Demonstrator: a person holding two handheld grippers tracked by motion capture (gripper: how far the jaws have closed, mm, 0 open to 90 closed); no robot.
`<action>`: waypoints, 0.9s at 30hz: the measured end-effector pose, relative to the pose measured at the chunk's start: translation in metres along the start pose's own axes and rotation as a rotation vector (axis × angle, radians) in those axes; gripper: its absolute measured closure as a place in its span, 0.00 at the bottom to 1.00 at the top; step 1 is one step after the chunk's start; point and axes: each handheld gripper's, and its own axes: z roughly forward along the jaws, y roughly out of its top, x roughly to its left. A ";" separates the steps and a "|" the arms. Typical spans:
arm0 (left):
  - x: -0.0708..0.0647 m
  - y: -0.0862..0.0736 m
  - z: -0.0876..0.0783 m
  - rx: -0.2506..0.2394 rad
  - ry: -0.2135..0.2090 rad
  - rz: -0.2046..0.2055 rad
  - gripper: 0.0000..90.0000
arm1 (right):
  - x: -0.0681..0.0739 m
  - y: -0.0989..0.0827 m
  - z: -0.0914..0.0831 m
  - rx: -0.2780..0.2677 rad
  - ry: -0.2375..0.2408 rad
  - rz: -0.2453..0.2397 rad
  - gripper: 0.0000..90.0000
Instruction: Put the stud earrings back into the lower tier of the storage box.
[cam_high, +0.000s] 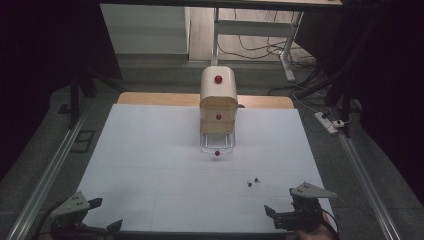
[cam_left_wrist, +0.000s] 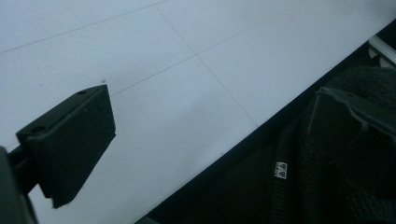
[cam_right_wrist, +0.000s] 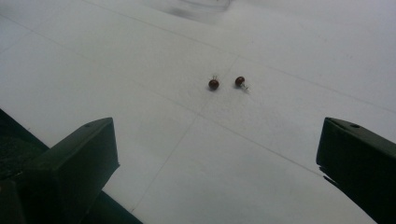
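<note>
Left gripper (cam_high: 100, 215): nearest to me, at the desk's near left corner; I see its jaws spread with nothing between them, and in the left gripper view one black jaw hangs over the bare white top beside the near edge.
Right gripper (cam_high: 280, 215): at the near right corner, jaws standing wide apart and empty (in the right gripper view they frame the two beads).
Beads: I count two small dark red beads (cam_right_wrist: 214, 84) and (cam_right_wrist: 240, 81), just beside each other but apart, lying on the white desk (cam_high: 150, 165) right of the middle, ahead of the right gripper and clear of its jaws.
Drawer cabinet (cam_high: 218, 107): small, cream, round-topped, upright at the middle of the far edge; I see a red knob on each front.
Lowest drawer (cam_high: 217, 145): clear-walled, pulled out toward me, its red knob (cam_high: 217, 153) facing the near edge.
Sleeve (cam_left_wrist: 345, 154): dark cloth beyond the desk's edge in the left gripper view.
</note>
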 end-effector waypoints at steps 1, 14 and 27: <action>0.001 0.000 0.000 -0.001 -0.003 -0.004 0.01 | -0.001 0.000 0.001 0.006 0.009 0.006 0.00; 0.004 -0.001 -0.003 -0.025 0.006 -0.027 0.00 | 0.002 0.001 0.003 0.033 0.022 -0.025 0.00; 0.006 -0.002 -0.003 -0.007 0.006 -0.019 0.00 | 0.004 0.003 0.005 0.046 0.040 -0.047 0.00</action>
